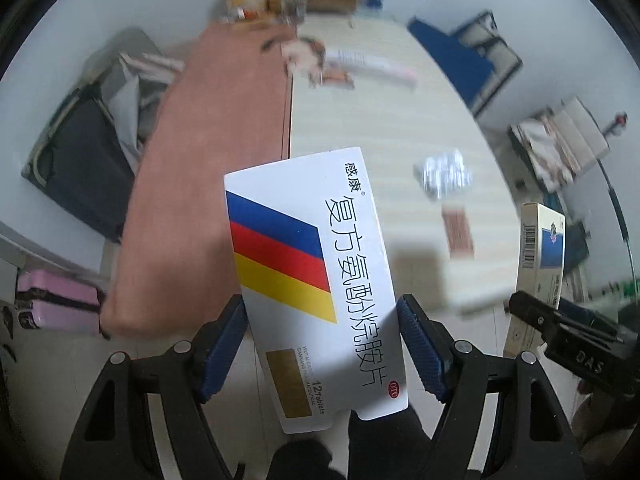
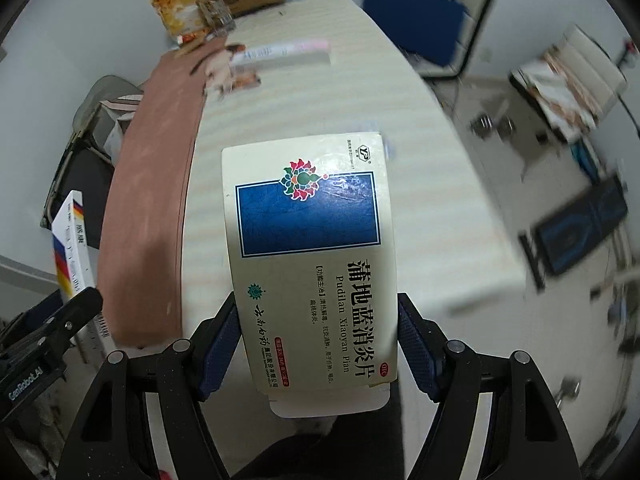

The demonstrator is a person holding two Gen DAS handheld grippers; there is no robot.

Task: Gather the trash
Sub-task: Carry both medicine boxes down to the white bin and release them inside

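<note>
Medicine cartons were the trash in hand, one in each pair of tongs. The left gripper (image 1: 322,340) was clamped on a white carton (image 1: 316,280) with blue, red and yellow stripes, its blue pads (image 1: 224,344) pressing the two long edges near the lower end, so most of the box stuck out forward beyond the tips. The right gripper (image 2: 318,338) gripped a cream carton (image 2: 310,248) with a dark blue panel in the same way, pads on its long edges, an end flap showing loose at the near end. Both boxes looked like thin cardboard: probably light, fairly stiff across their width but easy to crush if squeezed harder, and a little slick on the printed faces. Holding them by the side edges low down seemed sound, though the long overhang could let them pivot. Each carton hung above a pale table (image 1: 380,120), clear of its surface. Farther out on that table lay a blister pack (image 1: 444,174), a small reddish packet (image 1: 458,232) and a long pale box (image 1: 372,66).
</note>
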